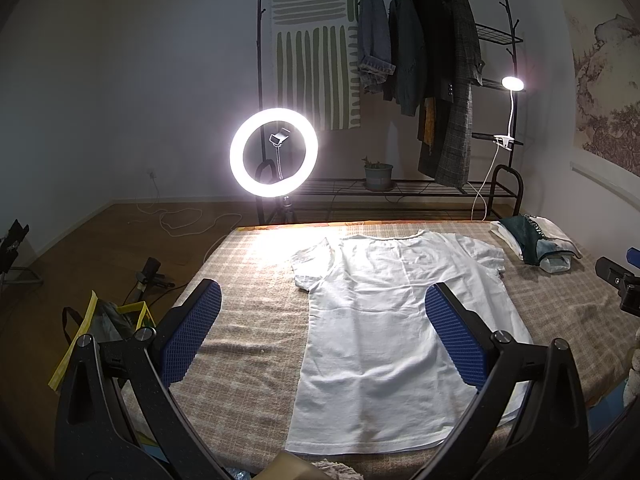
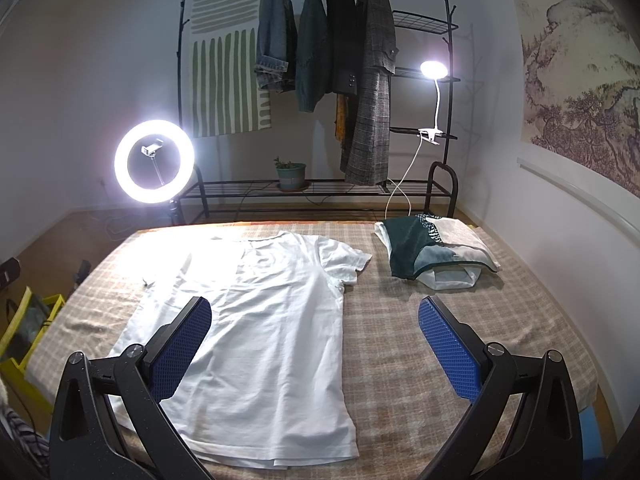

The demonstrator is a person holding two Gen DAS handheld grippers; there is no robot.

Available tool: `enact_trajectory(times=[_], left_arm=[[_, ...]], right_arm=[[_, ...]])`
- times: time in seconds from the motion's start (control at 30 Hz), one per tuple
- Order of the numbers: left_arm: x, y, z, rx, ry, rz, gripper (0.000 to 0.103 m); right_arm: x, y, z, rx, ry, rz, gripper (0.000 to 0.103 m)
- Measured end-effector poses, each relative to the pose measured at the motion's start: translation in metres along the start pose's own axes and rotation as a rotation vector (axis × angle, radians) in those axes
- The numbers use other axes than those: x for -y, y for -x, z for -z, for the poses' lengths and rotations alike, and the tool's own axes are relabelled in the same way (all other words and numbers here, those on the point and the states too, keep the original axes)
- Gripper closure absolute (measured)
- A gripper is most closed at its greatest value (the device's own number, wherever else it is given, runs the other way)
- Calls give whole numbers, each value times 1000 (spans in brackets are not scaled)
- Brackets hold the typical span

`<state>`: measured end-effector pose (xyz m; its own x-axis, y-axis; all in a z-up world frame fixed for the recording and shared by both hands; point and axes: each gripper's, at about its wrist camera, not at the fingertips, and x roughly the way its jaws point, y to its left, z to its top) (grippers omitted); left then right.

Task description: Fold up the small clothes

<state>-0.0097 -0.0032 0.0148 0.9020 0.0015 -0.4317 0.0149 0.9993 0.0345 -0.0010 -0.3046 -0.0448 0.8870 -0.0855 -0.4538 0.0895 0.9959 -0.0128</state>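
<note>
The left gripper (image 1: 322, 320) hangs above the bed, its blue pads (image 1: 191, 330) spread wide and holding nothing. The right gripper (image 2: 316, 344) is likewise spread and holds nothing. Between and below them a white T-shirt (image 2: 260, 320) lies flat on the checked blanket (image 2: 420, 340), collar at the far edge, hem near the grippers, both sleeves out. To its right, apart from it, sits a small pile of folded clothes (image 2: 432, 246). Beyond the bed stand a lit ring light (image 2: 154, 161), a clothes rack (image 2: 320, 80) with hanging coats and a clip lamp (image 2: 433, 70).
</note>
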Motion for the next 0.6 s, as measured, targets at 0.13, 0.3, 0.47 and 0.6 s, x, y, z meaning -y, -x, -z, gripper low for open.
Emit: enact_trajectory(times=[0.13, 0.3, 0.47, 0.6], left_arm=[[0, 0, 0, 0, 0, 0, 0], [0, 0, 0, 1, 0, 1, 0], [0, 0, 1, 1, 1, -1, 0], [-1, 1, -2, 1, 1, -2, 0]], right_arm=[[0, 0, 0, 0, 0, 0, 0], [0, 0, 0, 0, 0, 0, 0], [0, 0, 0, 0, -1, -1, 0], [-5, 0, 0, 0, 1, -5, 0]])
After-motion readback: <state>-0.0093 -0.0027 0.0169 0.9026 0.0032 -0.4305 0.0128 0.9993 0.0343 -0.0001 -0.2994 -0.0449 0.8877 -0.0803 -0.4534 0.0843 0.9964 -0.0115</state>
